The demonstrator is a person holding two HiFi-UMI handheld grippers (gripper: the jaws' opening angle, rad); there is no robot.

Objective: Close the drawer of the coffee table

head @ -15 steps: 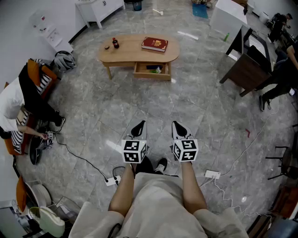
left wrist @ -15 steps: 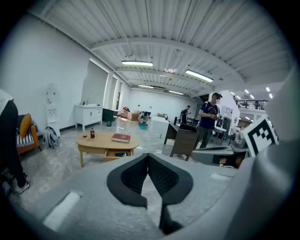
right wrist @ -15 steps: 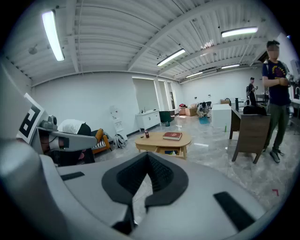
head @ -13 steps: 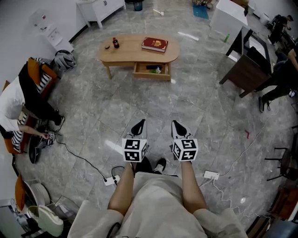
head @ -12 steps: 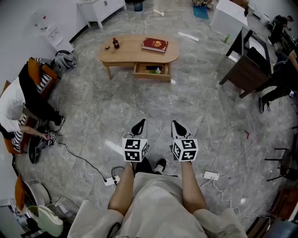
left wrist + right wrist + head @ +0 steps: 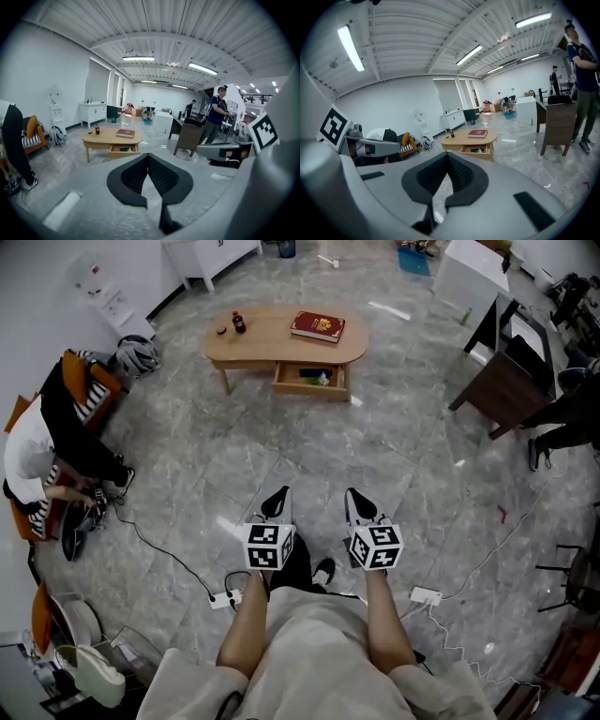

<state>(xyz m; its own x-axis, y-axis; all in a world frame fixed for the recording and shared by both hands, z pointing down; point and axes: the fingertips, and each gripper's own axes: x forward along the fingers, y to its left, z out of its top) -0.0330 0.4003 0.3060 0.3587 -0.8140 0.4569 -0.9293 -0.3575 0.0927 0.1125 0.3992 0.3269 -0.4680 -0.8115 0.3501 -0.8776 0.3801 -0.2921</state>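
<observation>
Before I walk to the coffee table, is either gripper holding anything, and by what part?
Nothing is held. The left gripper and right gripper both have jaws closed together with nothing between them, well short of the open drawer.

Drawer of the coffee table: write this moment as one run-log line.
drawer: open | left hand-held gripper: shut, empty | right hand-held gripper: shut, empty | both: far from coffee table

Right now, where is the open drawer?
Head view, top centre: the drawer sticks out of the coffee table's near side, just below the red book in the picture.
</observation>
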